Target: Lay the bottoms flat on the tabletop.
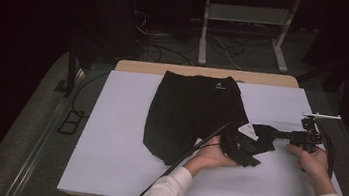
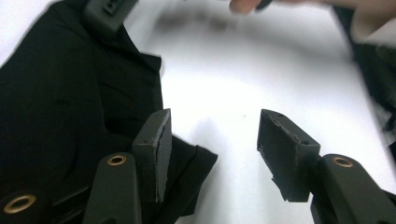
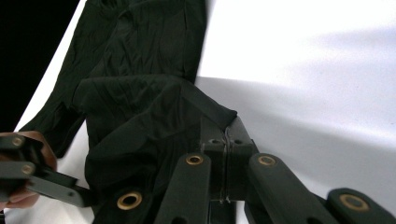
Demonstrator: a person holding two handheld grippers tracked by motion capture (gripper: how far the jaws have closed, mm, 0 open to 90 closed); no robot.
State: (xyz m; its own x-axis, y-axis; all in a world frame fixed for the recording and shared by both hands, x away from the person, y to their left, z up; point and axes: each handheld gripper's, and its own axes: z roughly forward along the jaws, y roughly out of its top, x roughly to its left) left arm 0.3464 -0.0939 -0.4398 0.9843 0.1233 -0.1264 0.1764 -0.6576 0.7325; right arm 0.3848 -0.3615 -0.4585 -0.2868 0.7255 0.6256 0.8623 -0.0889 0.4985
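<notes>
High view: black shorts (image 1: 188,112) lie mid-surface toward its far edge | your right hand-held gripper (image 1: 270,133) is clamped on their folded leg corner | left hand-held gripper (image 2: 210,149) gapes wide beside the hem | thin pinch, a tug may slip it and undo your fold.

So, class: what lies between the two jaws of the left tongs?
In the left gripper view, the left tongs stand open with bare white table between their jaws; the black shorts lie beside and under one jaw only.

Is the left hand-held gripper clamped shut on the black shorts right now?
No, the left hand-held gripper stands open, white table showing between its jaws beside the black fabric shorts.
</notes>
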